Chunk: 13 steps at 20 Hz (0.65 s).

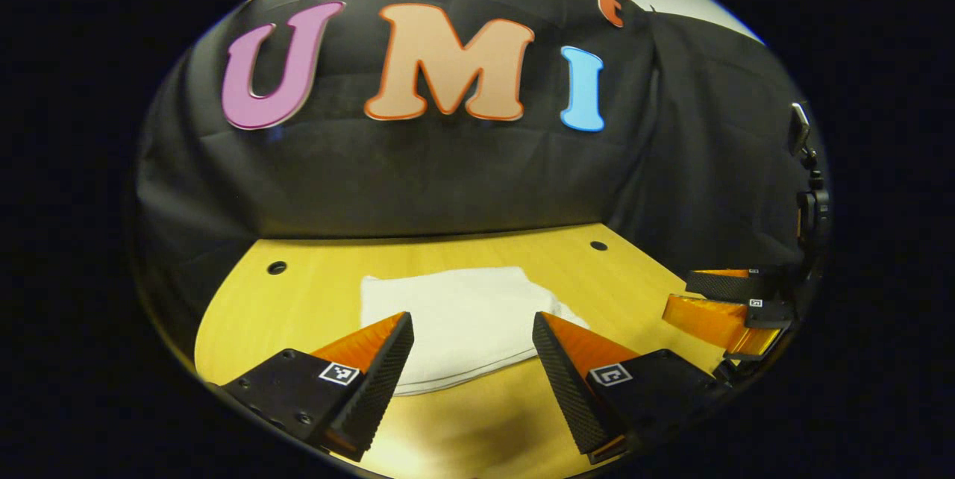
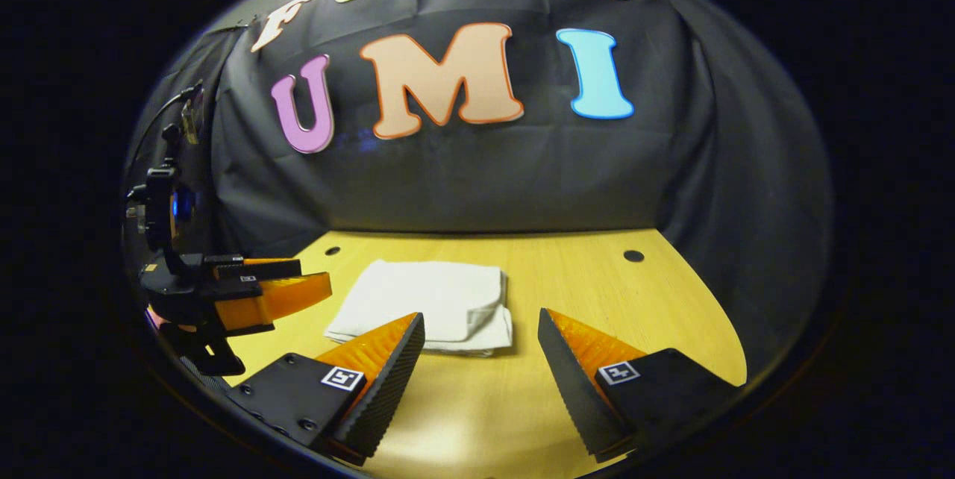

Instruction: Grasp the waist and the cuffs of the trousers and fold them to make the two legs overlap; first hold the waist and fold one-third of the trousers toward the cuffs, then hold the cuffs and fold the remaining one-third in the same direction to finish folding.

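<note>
Wooden table [image 1: 313, 292]: folded trousers [image 1: 455, 315]; left gripper [image 1: 471, 351], right gripper [image 2: 481, 352] level, spread, empty.

a recording booth: black cloth wall [image 2: 477, 188] draped behind a drilled wooden tabletop [image 2: 597, 292].

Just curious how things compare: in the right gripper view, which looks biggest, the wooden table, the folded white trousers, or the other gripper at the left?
1. Wooden table.
2. Folded white trousers.
3. Left gripper; nearness may inflate it.
</note>
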Tool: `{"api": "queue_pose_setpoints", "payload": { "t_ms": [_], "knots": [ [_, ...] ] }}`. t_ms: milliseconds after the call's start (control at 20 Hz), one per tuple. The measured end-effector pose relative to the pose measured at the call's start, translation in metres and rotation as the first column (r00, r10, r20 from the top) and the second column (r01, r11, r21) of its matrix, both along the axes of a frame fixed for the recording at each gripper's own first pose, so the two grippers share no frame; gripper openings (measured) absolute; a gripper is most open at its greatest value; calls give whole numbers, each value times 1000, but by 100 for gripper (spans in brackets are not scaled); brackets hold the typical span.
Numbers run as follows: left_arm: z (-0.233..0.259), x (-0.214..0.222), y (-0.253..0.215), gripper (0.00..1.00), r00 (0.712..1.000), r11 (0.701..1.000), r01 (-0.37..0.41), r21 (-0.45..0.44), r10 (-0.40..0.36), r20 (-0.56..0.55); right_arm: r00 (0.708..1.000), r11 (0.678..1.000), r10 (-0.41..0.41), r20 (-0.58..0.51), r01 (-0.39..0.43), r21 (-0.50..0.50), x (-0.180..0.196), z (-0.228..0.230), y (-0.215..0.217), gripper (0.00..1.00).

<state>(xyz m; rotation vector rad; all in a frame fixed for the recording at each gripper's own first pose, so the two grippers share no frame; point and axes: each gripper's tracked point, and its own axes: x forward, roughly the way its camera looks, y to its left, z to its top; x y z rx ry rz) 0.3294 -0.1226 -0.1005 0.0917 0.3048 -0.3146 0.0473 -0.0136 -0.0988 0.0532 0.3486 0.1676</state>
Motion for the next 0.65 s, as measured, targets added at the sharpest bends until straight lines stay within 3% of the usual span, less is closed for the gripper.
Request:
{"api": "queue_pose_setpoints", "payload": {
  "t_ms": [150,400,650],
  "knots": [
    [26,-11,44,95,996,997,-77,-23,78,51,995,1000,26,95,-27,9,-5,27,23,98],
    [33,-34,93,95,983,982,-177,-62,179,37,987,999,29,155,-33,25,-17,50,46,98],
    [29,-63,127,96,979,979,-204,-26,204,26,986,999,8,165,-15,40,-36,59,57,95]
  ]
}}
